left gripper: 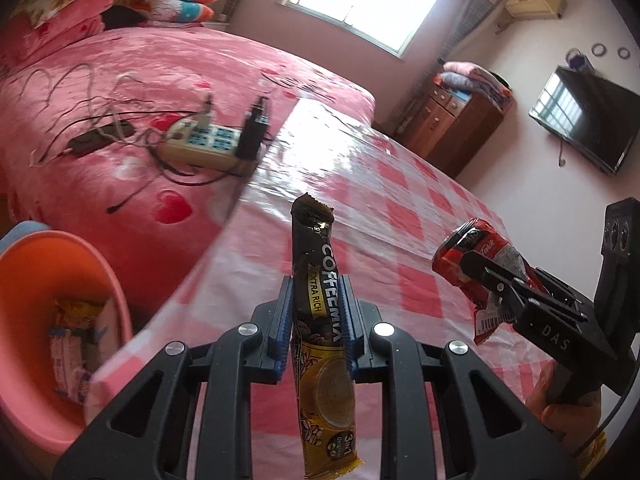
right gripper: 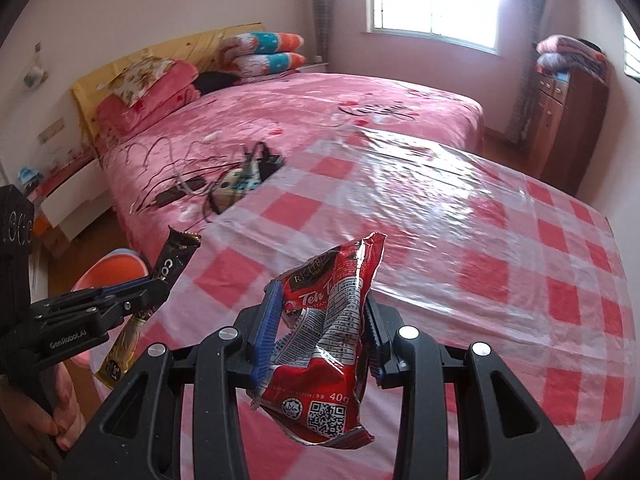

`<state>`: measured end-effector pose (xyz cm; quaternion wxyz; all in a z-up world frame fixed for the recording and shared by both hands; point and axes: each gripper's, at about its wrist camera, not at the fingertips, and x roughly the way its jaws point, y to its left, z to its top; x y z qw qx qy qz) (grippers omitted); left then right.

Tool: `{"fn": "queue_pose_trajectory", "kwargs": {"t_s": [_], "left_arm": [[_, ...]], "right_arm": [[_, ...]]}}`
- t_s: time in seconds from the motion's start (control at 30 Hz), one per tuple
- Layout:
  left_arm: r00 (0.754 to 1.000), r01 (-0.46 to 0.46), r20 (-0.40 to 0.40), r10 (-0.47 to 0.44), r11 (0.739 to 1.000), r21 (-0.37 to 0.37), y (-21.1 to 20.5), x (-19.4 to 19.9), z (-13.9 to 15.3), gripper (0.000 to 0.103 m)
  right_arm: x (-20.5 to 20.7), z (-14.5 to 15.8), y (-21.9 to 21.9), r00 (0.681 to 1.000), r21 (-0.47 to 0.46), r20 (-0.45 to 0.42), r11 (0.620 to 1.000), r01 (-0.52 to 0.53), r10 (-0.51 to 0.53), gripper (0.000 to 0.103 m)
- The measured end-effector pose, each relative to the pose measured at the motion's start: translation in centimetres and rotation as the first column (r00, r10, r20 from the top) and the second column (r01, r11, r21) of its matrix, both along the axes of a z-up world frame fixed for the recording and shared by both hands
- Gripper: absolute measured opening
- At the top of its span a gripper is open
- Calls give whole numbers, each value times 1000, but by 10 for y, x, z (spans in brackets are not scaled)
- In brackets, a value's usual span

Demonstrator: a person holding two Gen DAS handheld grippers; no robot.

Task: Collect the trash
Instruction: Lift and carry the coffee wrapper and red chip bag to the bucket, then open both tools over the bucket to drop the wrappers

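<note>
My left gripper (left gripper: 316, 300) is shut on a black and gold Coffeemix sachet (left gripper: 316, 280), held upright above the checked table. It also shows at the left of the right wrist view (right gripper: 154, 286), with the sachet (right gripper: 176, 256) sticking up. My right gripper (right gripper: 320, 312) is shut on a crumpled red tea packet (right gripper: 332, 344), held above the table. In the left wrist view this gripper (left gripper: 480, 276) sits at the right with the red packet (left gripper: 476, 252). An orange-pink bin (left gripper: 24, 272) stands low at the left with wrappers (left gripper: 76, 344) inside.
The table has a red-and-white checked cloth (right gripper: 480, 260) under clear plastic. A pink bed (left gripper: 120, 92) lies beyond it with a power strip (left gripper: 204, 140) and tangled cables. A wooden cabinet (left gripper: 452, 120) and a wall TV (left gripper: 588, 116) stand at the right.
</note>
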<state>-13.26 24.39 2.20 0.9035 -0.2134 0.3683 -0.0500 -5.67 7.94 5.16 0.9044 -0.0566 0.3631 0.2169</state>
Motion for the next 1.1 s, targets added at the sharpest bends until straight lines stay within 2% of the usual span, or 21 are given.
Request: {"fn": "queue_pose_trajectory", "kwargs": {"t_s": [0.43, 0.83, 1.1], "left_arm": [[982, -188, 0, 188, 982, -17, 89, -40, -7, 23], [938, -346, -40, 345, 938, -22, 157, -73, -30, 23], [912, -405, -80, 403, 914, -11, 181, -83, -45, 23]], "right_arm": [[-19, -2, 103, 980, -53, -7, 979, -198, 198, 39], [-32, -11, 193, 928, -42, -48, 927, -373, 371, 39], [-43, -22, 232, 893, -41, -73, 893, -447, 444, 39]]}}
